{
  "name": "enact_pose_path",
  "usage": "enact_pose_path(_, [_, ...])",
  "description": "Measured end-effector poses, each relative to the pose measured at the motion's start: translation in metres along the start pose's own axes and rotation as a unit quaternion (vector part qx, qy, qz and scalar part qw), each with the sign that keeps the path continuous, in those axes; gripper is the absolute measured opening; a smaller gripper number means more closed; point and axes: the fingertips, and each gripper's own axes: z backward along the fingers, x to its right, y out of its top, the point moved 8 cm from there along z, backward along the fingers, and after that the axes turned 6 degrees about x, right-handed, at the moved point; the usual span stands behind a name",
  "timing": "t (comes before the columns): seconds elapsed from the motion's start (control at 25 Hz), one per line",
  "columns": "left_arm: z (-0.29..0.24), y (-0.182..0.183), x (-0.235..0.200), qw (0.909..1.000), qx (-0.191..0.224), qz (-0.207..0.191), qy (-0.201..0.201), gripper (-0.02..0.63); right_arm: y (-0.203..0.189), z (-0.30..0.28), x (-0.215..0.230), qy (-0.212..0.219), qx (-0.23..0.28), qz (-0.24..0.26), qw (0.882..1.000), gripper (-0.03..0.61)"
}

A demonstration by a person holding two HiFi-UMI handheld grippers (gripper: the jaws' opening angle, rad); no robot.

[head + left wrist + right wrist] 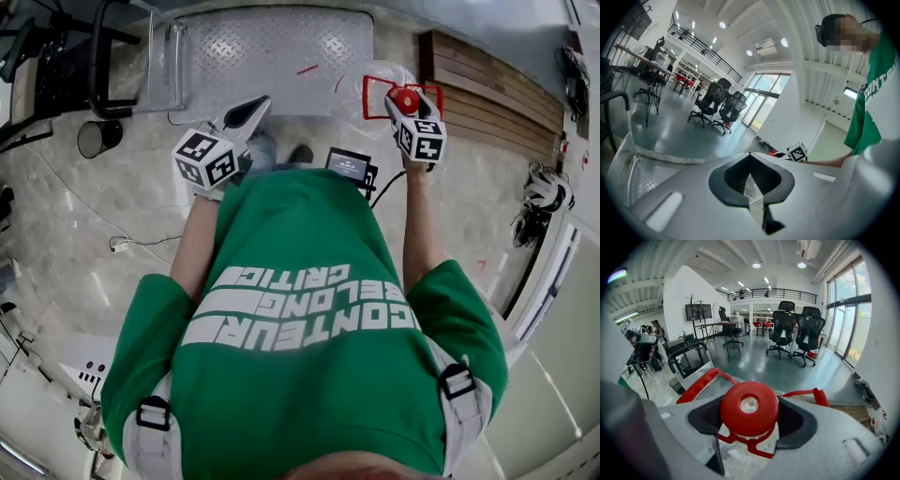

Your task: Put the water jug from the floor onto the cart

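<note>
Grips the water jug by its red cap with the right gripper, jaws pressed against either side of the cap, with the clear neck showing just below. Shows the jug's red handle reaching out beyond the jaws on both sides. Places the jug, in the head view, right at the right edge of the cart, the clear body overlapping the near right corner of the diamond-plate deck. Cannot tell whether it rests on the floor or hangs from the gripper. Holds the left gripper well apart from the jug, near the cart's front edge, jaws closed together tip to tip with nothing between them and the marker cube turned up toward the head camera. Finds the cart's black push handle at the far left end of the deck, with a black bin on the floor just beside it. Finds wooden boards lying to the right of the jug, and a small screen low between the two grippers, at the top edge of the green shirt. Takes in office chairs far off across the shiny floor in the right gripper view.
</note>
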Motion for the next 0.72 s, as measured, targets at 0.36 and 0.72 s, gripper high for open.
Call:
enact_pose_path(0.36, [-0.009, 0.039, -0.069, 0.9995, -0.016, 0.011, -0.026, 0.015, 0.035, -0.063, -0.043, 0.024, -0.033, 0.007, 0.999, 0.299])
enact_pose_path(0.72, [-0.008, 0.057, -0.116, 0.9976, -0.052, 0.007, -0.046, 0.015, 0.06, -0.132, -0.068, 0.046, -0.067, 0.028, 0.996, 0.299])
